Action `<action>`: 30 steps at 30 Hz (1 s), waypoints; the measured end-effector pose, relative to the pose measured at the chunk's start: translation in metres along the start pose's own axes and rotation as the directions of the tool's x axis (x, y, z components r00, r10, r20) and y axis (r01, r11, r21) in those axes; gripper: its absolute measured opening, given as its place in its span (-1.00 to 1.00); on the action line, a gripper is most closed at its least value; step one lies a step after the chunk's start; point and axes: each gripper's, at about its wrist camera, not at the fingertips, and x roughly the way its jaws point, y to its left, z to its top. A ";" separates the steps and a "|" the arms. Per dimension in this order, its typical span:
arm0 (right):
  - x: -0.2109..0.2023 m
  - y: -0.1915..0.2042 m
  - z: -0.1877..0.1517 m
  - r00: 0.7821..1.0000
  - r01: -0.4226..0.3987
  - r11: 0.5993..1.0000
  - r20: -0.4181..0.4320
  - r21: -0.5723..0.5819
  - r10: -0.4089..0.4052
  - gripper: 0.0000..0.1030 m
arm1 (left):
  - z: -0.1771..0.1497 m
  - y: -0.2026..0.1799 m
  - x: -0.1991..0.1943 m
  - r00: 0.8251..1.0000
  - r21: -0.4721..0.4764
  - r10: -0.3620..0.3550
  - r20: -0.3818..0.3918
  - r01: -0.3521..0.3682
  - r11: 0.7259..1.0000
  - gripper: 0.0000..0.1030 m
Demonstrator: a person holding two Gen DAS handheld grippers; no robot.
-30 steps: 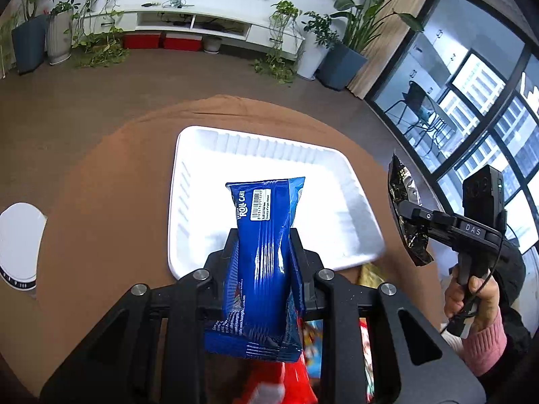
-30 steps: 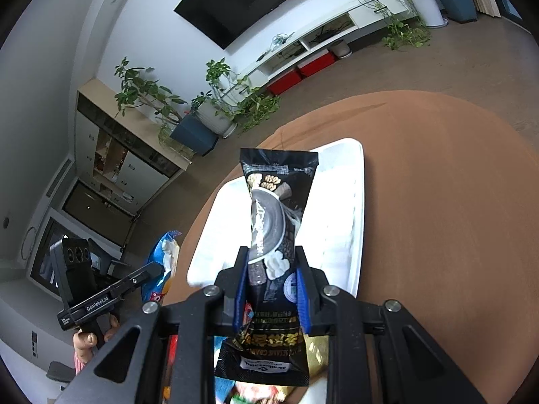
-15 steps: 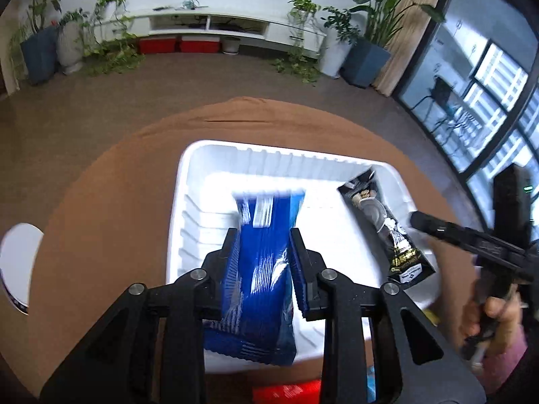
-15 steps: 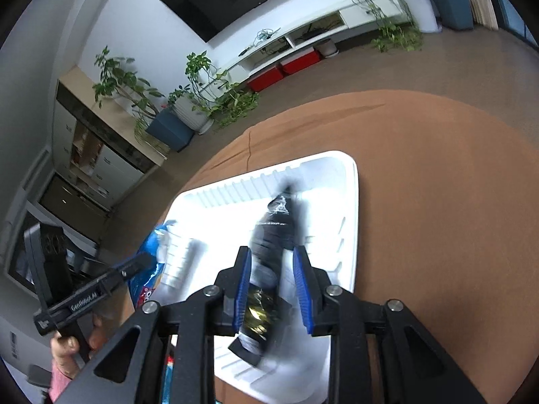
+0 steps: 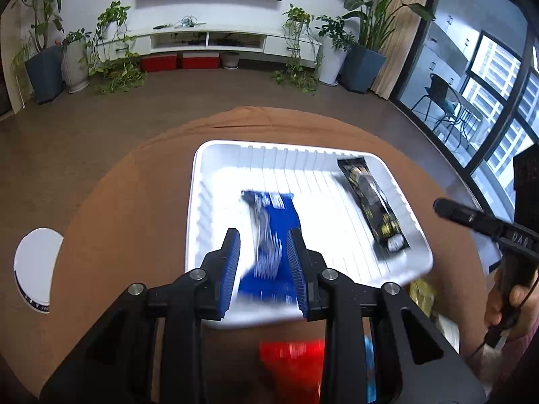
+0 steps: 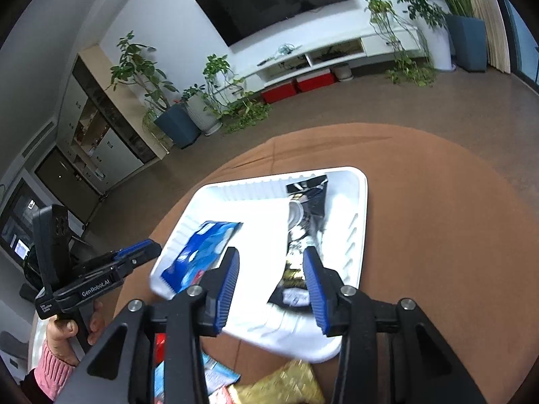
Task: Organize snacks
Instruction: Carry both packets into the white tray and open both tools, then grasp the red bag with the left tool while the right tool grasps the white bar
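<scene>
Both grippers spread over the tray, nothing held.

Table (image 5: 134, 202) w/ brown cloth lies under both your jaws; white tray (image 5: 256, 155) sits just ahead of them. Blue pack (image 5: 276, 222) lies in the tray between & just past your L gripper (image 5: 266, 262) jaws, which stand wide w/ gaps either side. Black pack (image 6: 303, 229) lies in the tray ahead of your R gripper (image 6: 273, 286), jaws wide, its near end between them. Red pack (image 5: 293, 360) & gold pack (image 6: 286, 387) lie on the table under your grippers, behind the jaws.
</scene>
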 end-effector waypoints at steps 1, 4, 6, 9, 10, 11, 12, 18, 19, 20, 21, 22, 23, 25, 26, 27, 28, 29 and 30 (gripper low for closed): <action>-0.011 0.005 -0.005 1.000 -0.001 1.000 0.011 -0.008 0.001 -0.10 | -0.006 -0.001 -0.008 1.000 0.003 -0.001 0.002 0.001 1.000 -0.47; -0.031 0.017 -0.018 1.000 0.001 1.000 0.028 -0.019 0.000 -0.04 | -0.026 -0.002 -0.030 1.000 0.002 -0.012 0.002 0.012 1.000 -0.39; -0.044 0.023 -0.029 0.999 0.006 1.000 0.035 -0.026 -0.005 -0.02 | -0.040 -0.004 -0.045 1.000 0.011 -0.017 0.005 0.017 1.000 -0.15; -0.064 0.028 -0.051 0.999 0.018 1.000 0.043 -0.023 -0.017 0.04 | -0.059 -0.010 -0.065 1.000 0.027 -0.020 0.016 0.019 0.999 0.06; -0.070 0.029 -0.063 0.999 0.030 0.999 0.045 -0.024 -0.029 0.08 | -0.064 -0.011 -0.068 1.000 0.033 -0.024 0.011 0.023 0.999 0.06; -0.074 0.030 -0.073 0.998 0.042 0.999 0.045 -0.025 -0.040 0.09 | -0.071 -0.015 -0.075 1.000 0.042 -0.026 0.002 0.026 0.999 0.06; -0.078 0.030 -0.082 0.998 0.052 0.998 0.041 -0.022 -0.051 0.10 | -0.075 -0.018 -0.077 1.000 0.049 -0.023 -0.003 0.023 0.999 0.06; -0.083 0.028 -0.135 0.995 0.098 0.995 -0.032 -0.001 -0.098 0.11 | -0.099 -0.037 -0.082 0.999 0.102 -0.006 -0.035 0.010 0.995 0.06; -0.081 0.027 -0.142 0.994 0.104 0.995 -0.045 0.004 -0.104 0.11 | -0.101 -0.040 -0.080 0.999 0.111 -0.003 -0.042 0.008 0.994 0.06; -0.081 0.027 -0.147 0.993 0.105 0.994 -0.052 0.011 -0.104 0.11 | -0.103 -0.042 -0.079 0.999 0.117 0.002 -0.046 0.004 0.993 0.06; -0.079 0.027 -0.153 0.993 0.100 0.995 -0.062 0.023 -0.099 0.11 | -0.105 -0.044 -0.078 0.999 0.124 0.013 -0.051 -0.006 0.992 0.06; -0.078 0.026 -0.155 0.993 0.099 0.995 -0.069 0.030 -0.097 0.11 | -0.104 -0.044 -0.076 0.998 0.129 0.018 -0.056 -0.011 0.992 0.06; -0.075 0.026 -0.157 0.992 0.102 0.994 -0.081 0.035 -0.099 0.11 | -0.105 -0.046 -0.072 0.998 0.132 0.020 -0.063 -0.012 0.991 0.06; -0.071 0.029 -0.158 0.990 0.107 0.994 -0.094 0.034 -0.103 0.11 | -0.106 -0.047 -0.069 0.997 0.133 0.019 -0.074 -0.009 0.991 0.06; -0.069 0.029 -0.161 0.990 0.105 0.994 -0.097 0.032 -0.102 0.11 | -0.106 -0.048 -0.068 0.997 0.134 0.024 -0.079 -0.013 0.991 0.06; -0.066 0.030 -0.161 0.989 0.109 0.994 -0.104 0.028 -0.106 0.11 | -0.107 -0.048 -0.066 0.996 0.138 0.029 -0.084 -0.017 0.990 0.06; -0.062 0.031 -0.161 0.987 0.119 0.993 -0.114 0.024 -0.115 0.11 | -0.107 -0.048 -0.065 0.996 0.142 0.034 -0.088 -0.022 0.990 0.06; -0.060 0.032 -0.162 0.985 0.125 0.992 -0.119 0.022 -0.121 0.11 | -0.107 -0.047 -0.064 0.995 0.142 0.036 -0.091 -0.023 0.990 0.06; -0.057 0.032 -0.164 0.984 0.131 0.991 -0.126 0.018 -0.128 0.11 | -0.107 -0.046 -0.062 0.995 0.141 0.039 -0.096 -0.025 0.990 0.06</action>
